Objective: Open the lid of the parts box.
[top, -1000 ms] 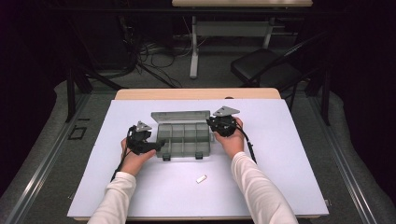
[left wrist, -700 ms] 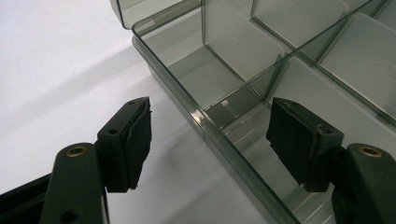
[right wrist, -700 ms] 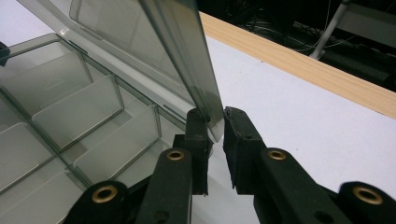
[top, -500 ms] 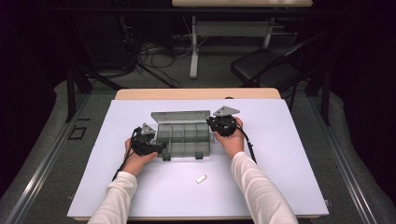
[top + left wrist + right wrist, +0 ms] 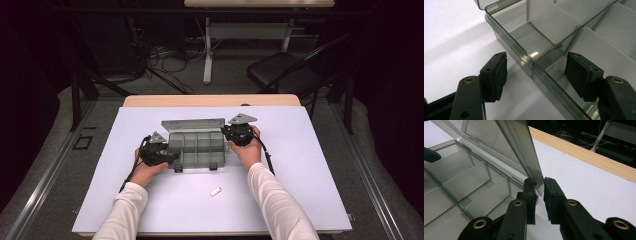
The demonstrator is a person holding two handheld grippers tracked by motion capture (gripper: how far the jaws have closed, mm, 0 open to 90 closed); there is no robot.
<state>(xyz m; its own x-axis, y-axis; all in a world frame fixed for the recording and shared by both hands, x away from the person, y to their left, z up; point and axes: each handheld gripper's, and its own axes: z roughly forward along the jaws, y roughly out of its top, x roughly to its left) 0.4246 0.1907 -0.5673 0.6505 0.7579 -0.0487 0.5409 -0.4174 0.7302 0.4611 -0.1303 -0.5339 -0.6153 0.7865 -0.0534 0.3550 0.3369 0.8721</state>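
Note:
A clear grey compartment box lies open mid-table, its lid raised at the back. My left gripper is open at the box's left front corner; in the left gripper view its jaws straddle the box's side wall without touching it. My right gripper is at the box's right rear corner. In the right gripper view its jaws are shut on the lower corner of the lid, which stands tilted up over the empty compartments.
A small white piece lies on the white table surface in front of the box. A wooden strip runs along the table's far edge. Beyond it are a dark chair and floor cables.
My left gripper has slid right along the table to the box's left front corner. The right gripper and the lid have hardly moved.

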